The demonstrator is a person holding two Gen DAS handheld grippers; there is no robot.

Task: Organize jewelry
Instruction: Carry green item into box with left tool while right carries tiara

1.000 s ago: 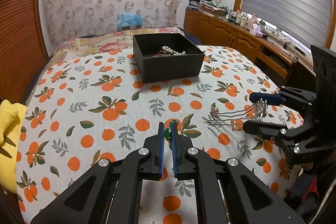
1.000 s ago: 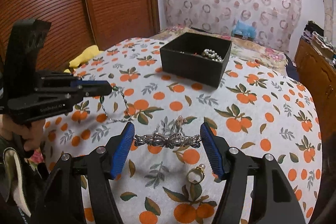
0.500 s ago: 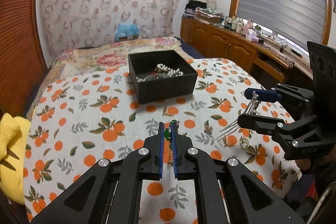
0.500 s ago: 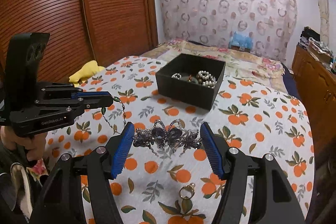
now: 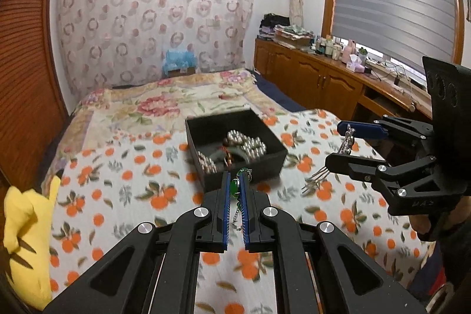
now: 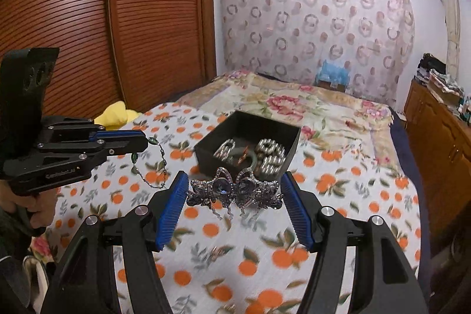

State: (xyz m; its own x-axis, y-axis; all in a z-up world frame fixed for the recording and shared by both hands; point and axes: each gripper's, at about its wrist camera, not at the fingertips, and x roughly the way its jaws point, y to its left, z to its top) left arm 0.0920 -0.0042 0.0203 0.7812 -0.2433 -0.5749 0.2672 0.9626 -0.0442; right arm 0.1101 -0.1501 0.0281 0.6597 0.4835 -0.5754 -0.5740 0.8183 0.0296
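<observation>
My left gripper (image 5: 235, 186) is shut on a green-beaded chain bracelet (image 5: 234, 188), which hangs from it in the right wrist view (image 6: 153, 164). My right gripper (image 6: 234, 192) is shut on a silver rhinestone hair comb (image 6: 235, 190), held lengthwise between the blue pads; its prongs show in the left wrist view (image 5: 318, 175). Both are held in the air above the bed, in front of a black open box (image 5: 273, 150) (image 6: 212, 152) that holds pearl bracelets (image 5: 250, 141) and other pieces.
The bed carries an orange-print cloth (image 5: 123, 190). A yellow plush toy (image 5: 23, 228) lies at its left edge. A wooden sliding wardrobe (image 6: 117, 19) stands on the left, a cluttered wooden cabinet (image 5: 323, 78) on the right.
Both grippers have risen from the cloth with their jewelry and moved toward the black box. The comb was lifted off the bed.
</observation>
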